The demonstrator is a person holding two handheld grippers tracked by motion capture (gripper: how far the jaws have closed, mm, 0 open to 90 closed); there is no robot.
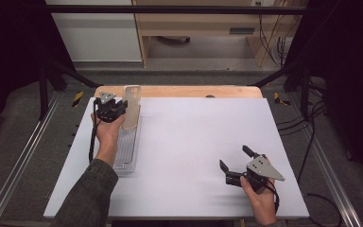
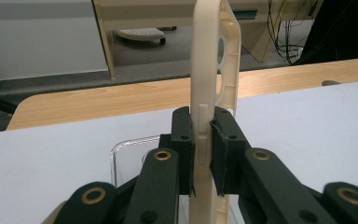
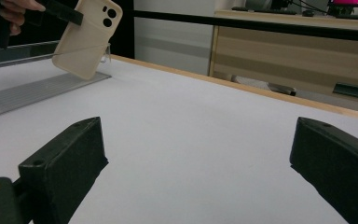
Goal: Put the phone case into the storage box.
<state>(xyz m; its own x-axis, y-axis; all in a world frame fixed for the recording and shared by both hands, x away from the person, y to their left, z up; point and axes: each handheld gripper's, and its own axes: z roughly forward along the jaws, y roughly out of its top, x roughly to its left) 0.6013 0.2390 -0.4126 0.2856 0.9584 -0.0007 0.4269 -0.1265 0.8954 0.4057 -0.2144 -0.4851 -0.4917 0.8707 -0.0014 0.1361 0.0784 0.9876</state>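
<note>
We hold the left gripper (image 1: 124, 105) near the far left corner of the worktop (image 1: 189, 142), its jaws clamped on the side edge of a cream phone case (image 1: 132, 107). The case stands tilted over the far end of a clear ribbed tray (image 1: 126, 151) that runs along the left edge. Our right gripper (image 1: 235, 160) sits near the near right corner, jaws wide with nothing between them. Bare worktop spreads between both grippers.
</note>
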